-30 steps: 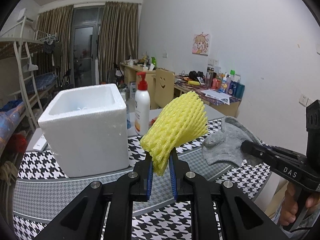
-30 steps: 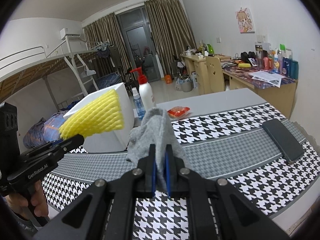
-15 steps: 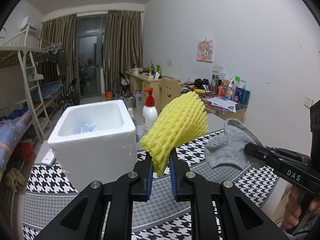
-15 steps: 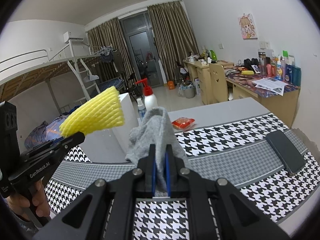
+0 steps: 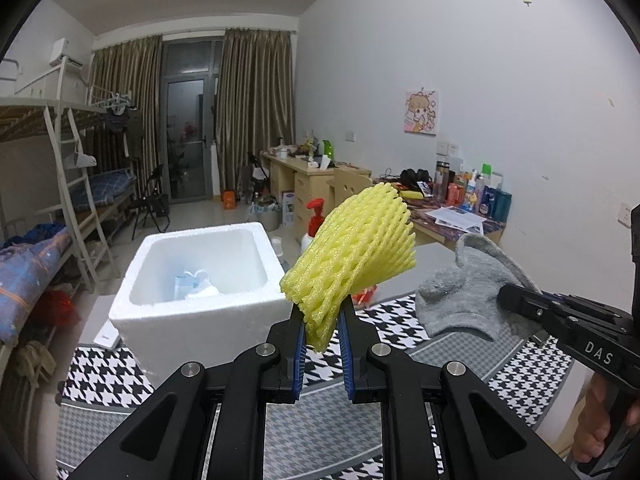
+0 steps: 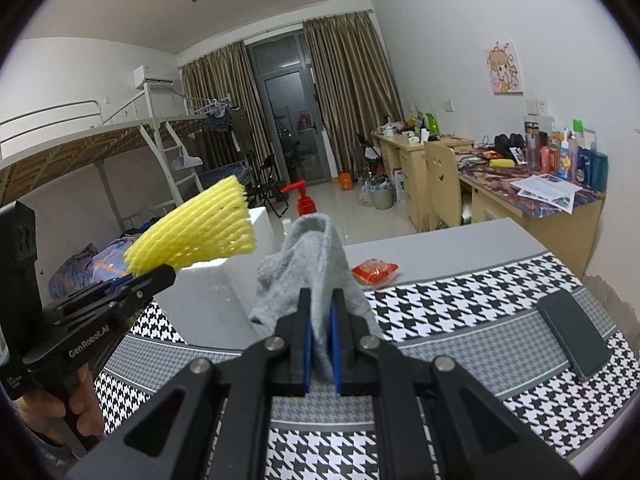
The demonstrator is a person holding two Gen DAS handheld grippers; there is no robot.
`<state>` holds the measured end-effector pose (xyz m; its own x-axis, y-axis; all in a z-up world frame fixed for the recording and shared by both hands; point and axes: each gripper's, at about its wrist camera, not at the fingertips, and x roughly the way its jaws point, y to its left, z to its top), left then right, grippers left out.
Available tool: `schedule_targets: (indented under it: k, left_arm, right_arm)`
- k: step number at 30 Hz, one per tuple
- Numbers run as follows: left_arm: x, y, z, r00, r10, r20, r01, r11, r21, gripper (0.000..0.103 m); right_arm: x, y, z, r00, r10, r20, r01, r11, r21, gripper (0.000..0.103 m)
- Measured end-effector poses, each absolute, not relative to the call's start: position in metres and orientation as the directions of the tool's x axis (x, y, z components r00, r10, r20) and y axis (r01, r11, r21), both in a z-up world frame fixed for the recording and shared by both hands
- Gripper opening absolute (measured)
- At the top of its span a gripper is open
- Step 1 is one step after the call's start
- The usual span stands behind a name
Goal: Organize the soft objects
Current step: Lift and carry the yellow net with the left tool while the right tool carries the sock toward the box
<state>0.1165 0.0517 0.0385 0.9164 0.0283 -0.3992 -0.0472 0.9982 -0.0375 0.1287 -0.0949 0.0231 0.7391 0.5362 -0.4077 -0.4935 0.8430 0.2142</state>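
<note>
Yellow foam-mesh fruit sleeve (image 5: 352, 260) is pinched between the pads of the left gripper (image 5: 320, 334), held up off the table with the open white styrofoam box (image 5: 200, 312) just beyond and left of its fingertips. The right gripper (image 6: 319, 330) clamps a limp grey knitted sock (image 6: 310, 264), likewise aloft. Something pale already lies inside the box; both held pieces seem not yet dropped in, so two placements remain.

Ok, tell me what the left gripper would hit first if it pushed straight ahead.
Probably the white foam box. The left gripper, shut on the yellow foam net, points slightly downward past the box's right wall, so it may only clip that corner; depth is unclear.
</note>
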Motion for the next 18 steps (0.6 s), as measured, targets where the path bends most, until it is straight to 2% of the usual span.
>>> schedule_targets:
  k: [18]
  left_arm:
    - [0.133,0.074,0.054,0.925,0.099,-0.367,-0.115,0.993,-0.022,0.016]
  right_arm:
    - [0.142,-0.071,0.042,0.740,0.553,-0.383,-0.516,0.832,0.204,0.010]
